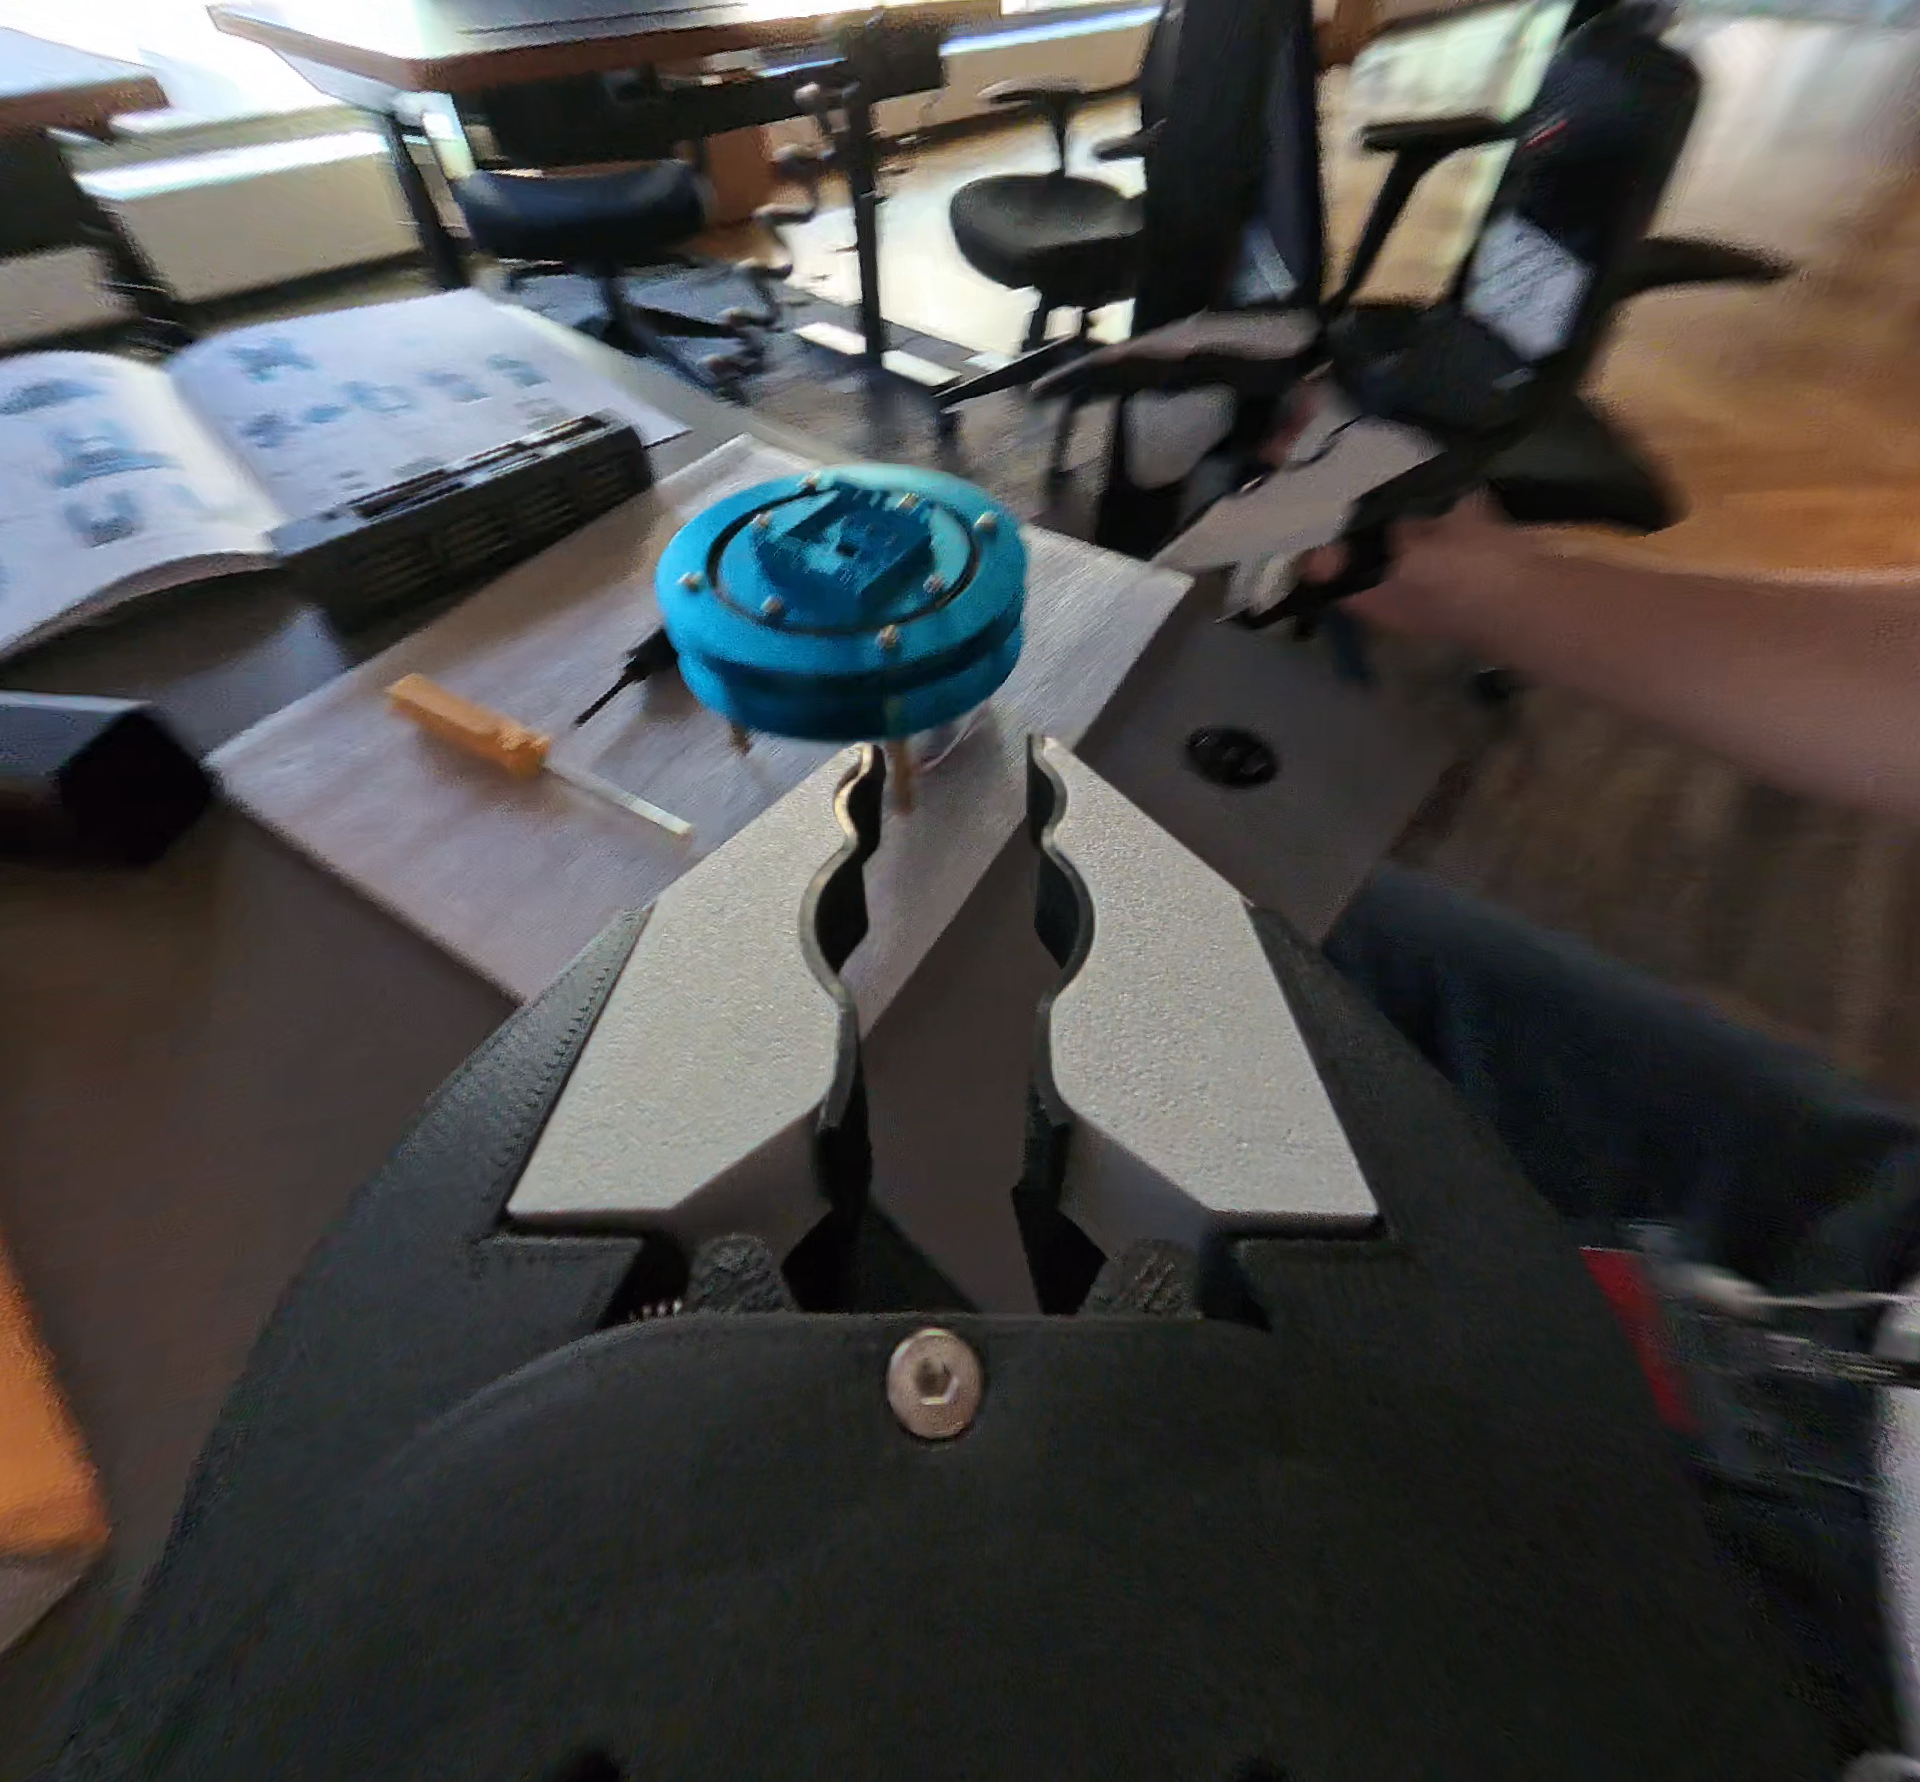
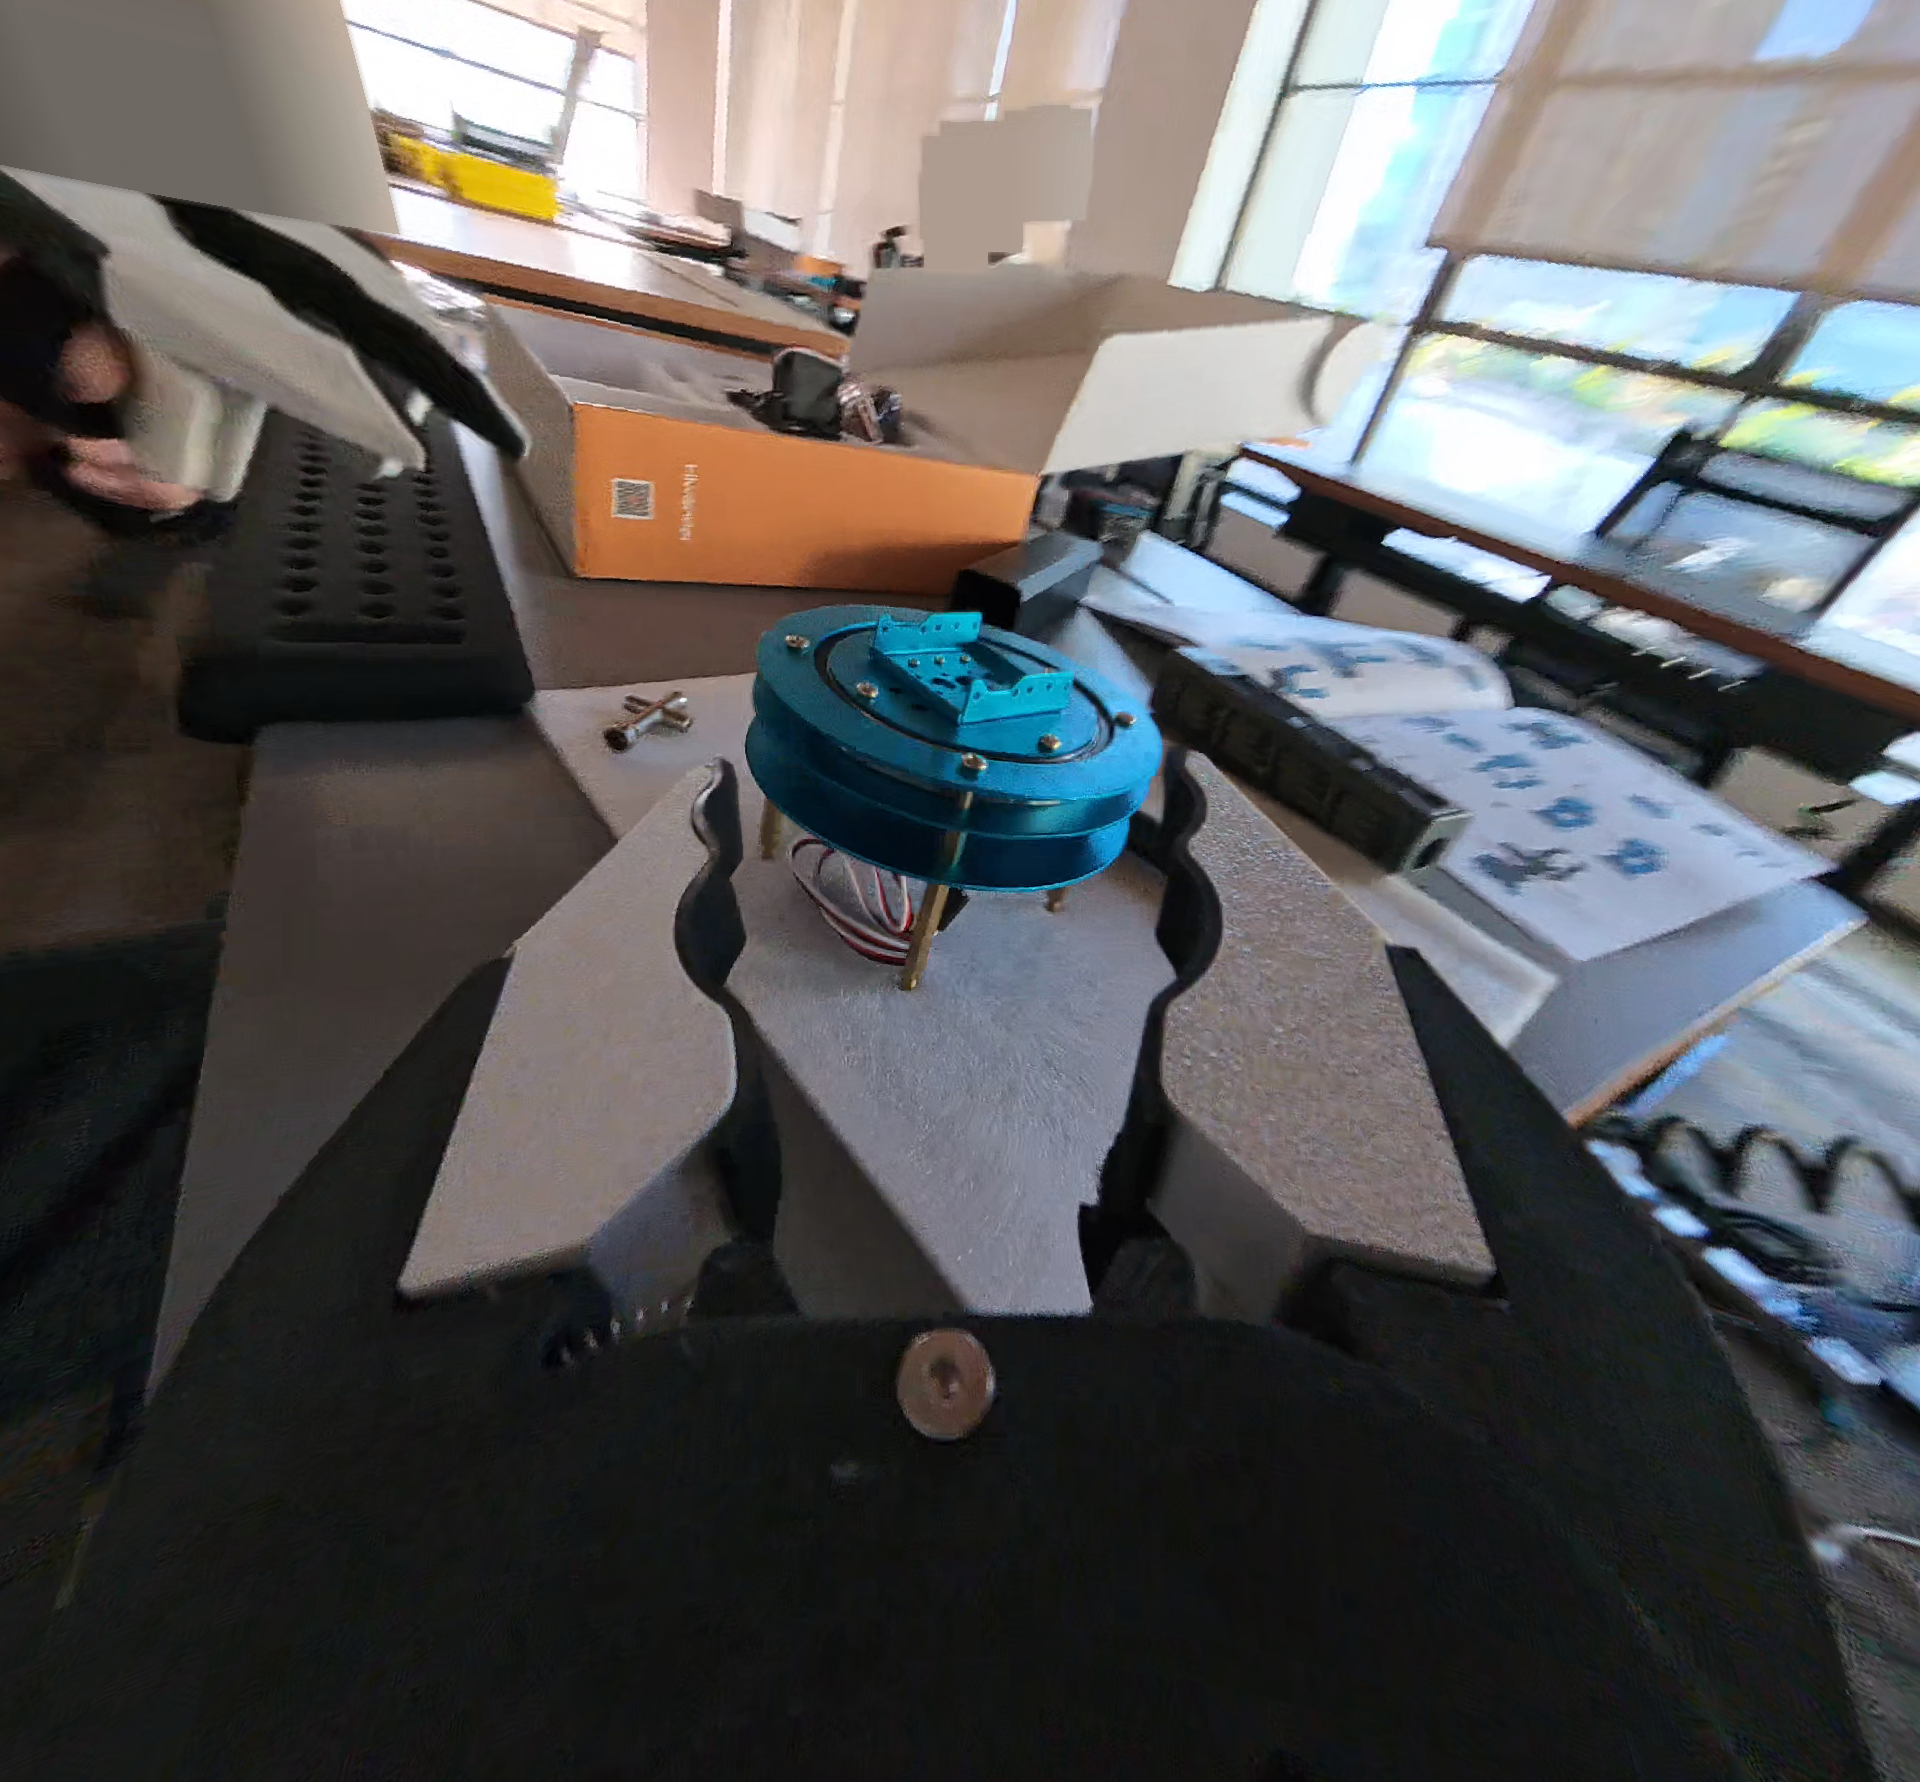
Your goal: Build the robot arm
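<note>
A blue round two-disc assembly [image 1: 842, 605] with a blue bracket on top stands on thin brass posts on a grey mat [image 1: 468, 828]. Red and white wires [image 2: 852, 901] lie under it. My left gripper [image 1: 951, 764] is open and empty, its tips just short of the assembly's base. My right gripper [image 2: 948, 776] is open wider and empty. The assembly [image 2: 951, 745] stands just ahead between its fingertips, apparently untouched. Each gripper also shows in the other's view, the right one [image 1: 1309, 506] in a hand and the left one [image 2: 447, 433].
On the mat lie an orange-handled screwdriver [image 1: 468, 724] and a cross wrench [image 2: 649, 719]. An open booklet [image 1: 208, 444], a long black part [image 1: 468, 506], a black holed foam tray [image 2: 353, 589] and an open orange box [image 2: 779, 517] surround it. Office chairs [image 1: 1049, 226] stand beyond the table.
</note>
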### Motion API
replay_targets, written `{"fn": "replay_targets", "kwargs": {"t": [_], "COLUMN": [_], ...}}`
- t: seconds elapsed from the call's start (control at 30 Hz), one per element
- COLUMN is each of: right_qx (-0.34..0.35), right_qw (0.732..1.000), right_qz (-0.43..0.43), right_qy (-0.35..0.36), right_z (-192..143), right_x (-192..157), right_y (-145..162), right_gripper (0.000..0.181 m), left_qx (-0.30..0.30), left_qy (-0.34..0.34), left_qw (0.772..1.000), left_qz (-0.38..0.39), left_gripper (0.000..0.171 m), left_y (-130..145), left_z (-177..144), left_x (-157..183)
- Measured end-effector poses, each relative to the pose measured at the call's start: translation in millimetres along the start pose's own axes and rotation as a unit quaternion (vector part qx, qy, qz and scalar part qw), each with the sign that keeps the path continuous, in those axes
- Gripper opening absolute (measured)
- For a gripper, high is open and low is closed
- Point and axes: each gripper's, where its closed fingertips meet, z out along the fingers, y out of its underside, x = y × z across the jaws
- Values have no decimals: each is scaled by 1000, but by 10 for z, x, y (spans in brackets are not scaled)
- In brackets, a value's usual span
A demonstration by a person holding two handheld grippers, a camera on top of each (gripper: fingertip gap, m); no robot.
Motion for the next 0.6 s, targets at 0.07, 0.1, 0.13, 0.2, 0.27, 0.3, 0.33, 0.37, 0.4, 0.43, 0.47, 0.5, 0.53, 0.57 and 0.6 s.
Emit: {"fn": "replay_targets", "kwargs": {"t": [0.07,0.1,0.13,0.2,0.27,0.3,0.33,0.37,0.4,0.43,0.47,0.5,0.53,0.57,0.6], "right_qx": [-8,-27,-49,-78,-84,-86,-94,-107,-123,-133,-142,-151,-155,-157,-162], "right_qw": [996,989,980,964,958,956,953,946,935,921,909,898,890,885,880], "right_qz": [-84,-139,-188,-248,-265,-268,-278,-299,-330,-363,-390,-411,-426,-436,-443], "right_qy": [29,39,46,60,73,77,77,62,50,44,37,40,47,47,49], "right_z": [-78,-91,-94,-68,9,70,146,231,309,376,430,471,501,523,533], "right_x": [-119,-160,-189,-206,-203,-200,-210,-263,-306,-335,-362,-345,-316,-296,-264], "right_y": [-72,-60,-32,5,16,15,23,58,104,148,204,252,286,316,348], "right_gripper": [80,79,77,71,64,61,62,63,63,64,63,62,60,57,52], "left_qx": [0,-6,-18,-49,-65,-74,-84,-92,-97,-103,-112,-122,-130,-134,-135], "left_qy": [-4,4,6,-17,-43,-60,-76,-82,-80,-77,-76,-75,-73,-70,-70], "left_qw": [1000,999,998,989,975,965,954,943,934,924,911,897,885,873,861], "left_qz": [23,38,62,135,206,244,279,308,333,361,390,417,441,463,486], "left_gripper": [27,28,30,36,41,41,42,44,45,47,47,48,49,49,49], "left_y": [124,163,200,259,256,244,229,211,194,190,207,240,275,304,316], "left_z": [-48,-49,-30,55,175,238,299,361,424,489,558,629,699,762,813], "left_x": [86,127,137,52,-43,-105,-169,-208,-224,-244,-280,-327,-370,-404,-438]}}
